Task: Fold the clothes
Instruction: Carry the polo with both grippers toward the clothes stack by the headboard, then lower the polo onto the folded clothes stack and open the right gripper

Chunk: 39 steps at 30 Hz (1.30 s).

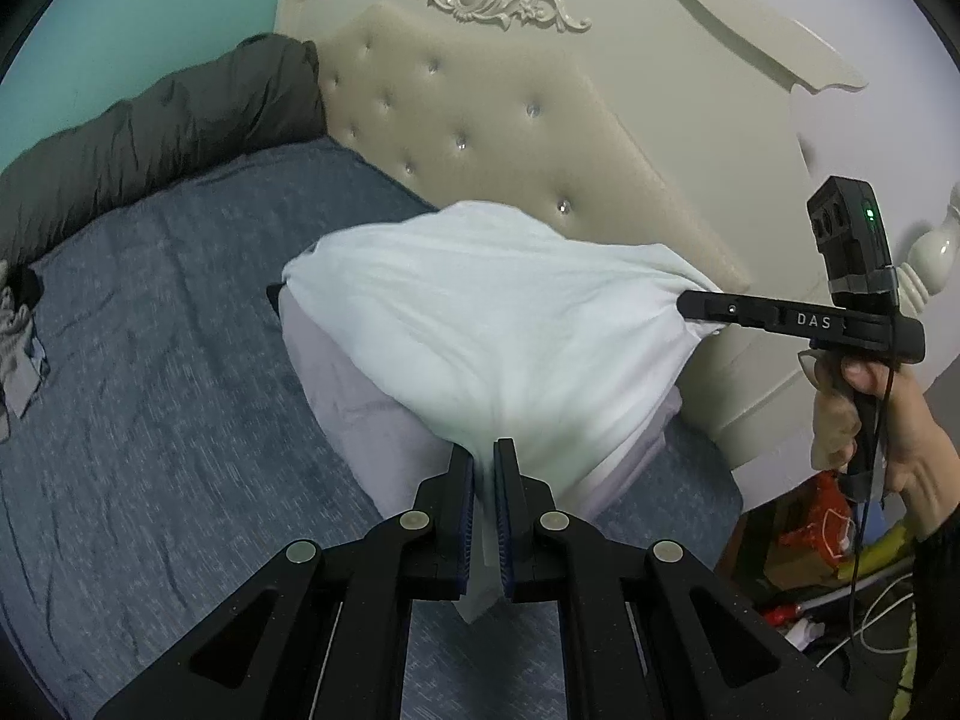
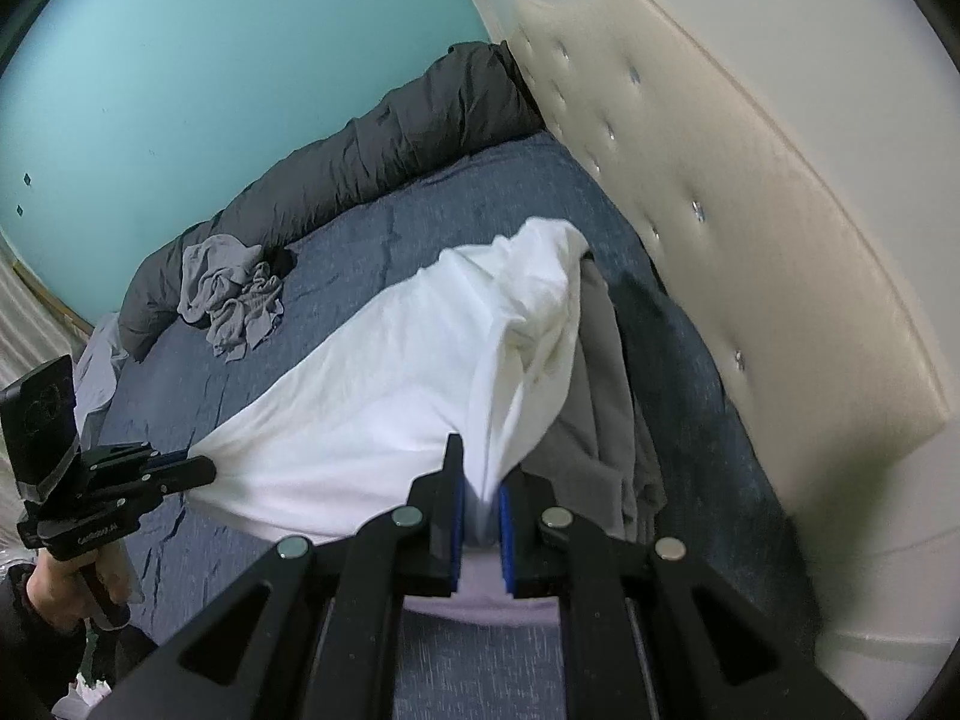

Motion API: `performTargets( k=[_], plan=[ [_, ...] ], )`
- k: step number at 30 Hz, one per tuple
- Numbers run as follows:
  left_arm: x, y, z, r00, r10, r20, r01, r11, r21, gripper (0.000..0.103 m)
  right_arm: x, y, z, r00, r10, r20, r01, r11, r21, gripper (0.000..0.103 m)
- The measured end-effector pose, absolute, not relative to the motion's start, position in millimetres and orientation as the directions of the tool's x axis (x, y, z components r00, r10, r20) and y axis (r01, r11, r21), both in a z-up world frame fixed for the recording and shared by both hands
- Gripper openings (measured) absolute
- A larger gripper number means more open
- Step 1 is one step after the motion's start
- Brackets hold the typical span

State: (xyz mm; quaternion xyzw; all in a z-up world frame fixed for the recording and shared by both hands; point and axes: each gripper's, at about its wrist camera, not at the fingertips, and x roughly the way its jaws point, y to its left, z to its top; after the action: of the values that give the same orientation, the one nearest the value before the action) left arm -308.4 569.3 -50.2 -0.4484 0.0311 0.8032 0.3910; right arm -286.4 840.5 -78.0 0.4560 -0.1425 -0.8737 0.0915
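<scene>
A white garment hangs stretched between both grippers above the blue bed. My left gripper is shut on its near edge, cloth pinched between the blue pads. My right gripper is shut on its far corner, seen side-on in the left wrist view. In the right wrist view the right gripper pinches the white garment, and the left gripper holds its other corner at the left. The garment's far part drapes over a pile of grey clothes.
A crumpled grey garment lies by a dark rolled duvet along the teal wall. The cream tufted headboard bounds the bed on the right. Cluttered floor items sit beyond the bed's corner.
</scene>
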Motion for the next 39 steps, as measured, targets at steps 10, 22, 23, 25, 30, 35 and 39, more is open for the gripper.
performTargets(
  k=[10, 22, 23, 25, 30, 35, 39],
  plan=[
    [-298, 561, -80, -0.261, 0.598, -0.757, -0.634, -0.698, -0.333, 0.006, -270, 845, -110, -0.515, -0.312, -0.798, 0.011, -0.934, 0.358, 0.008],
    [-296, 556, -103, -0.231, 0.614, -0.755, -0.606, -0.698, -0.382, 0.006, -260, 856, -132, -0.521, -0.340, -0.783, -0.020, -0.912, 0.410, 0.009],
    [-297, 556, -107, -0.227, 0.612, -0.757, -0.603, -0.699, -0.385, 0.006, -259, 857, -135, -0.521, -0.343, -0.782, -0.023, -0.910, 0.414, 0.009],
    [-297, 555, -113, -0.220, 0.612, -0.759, -0.596, -0.701, -0.392, 0.006, -256, 860, -141, -0.521, -0.353, -0.777, -0.028, -0.903, 0.429, 0.009],
    [-297, 555, -124, -0.211, 0.612, -0.762, -0.589, -0.702, -0.400, 0.006, -248, 869, -157, -0.545, -0.382, -0.746, -0.048, -0.874, 0.483, 0.009],
    [-294, 556, -131, -0.212, 0.598, -0.773, -0.596, -0.706, -0.383, 0.006, -238, 877, -162, -0.608, -0.386, -0.694, -0.044, -0.856, 0.515, 0.012],
    [-296, 550, -121, -0.242, 0.600, -0.763, -0.590, -0.715, -0.375, 0.006, -231, 878, -156, -0.637, -0.345, -0.689, -0.032, -0.882, 0.471, 0.014]
  ],
)
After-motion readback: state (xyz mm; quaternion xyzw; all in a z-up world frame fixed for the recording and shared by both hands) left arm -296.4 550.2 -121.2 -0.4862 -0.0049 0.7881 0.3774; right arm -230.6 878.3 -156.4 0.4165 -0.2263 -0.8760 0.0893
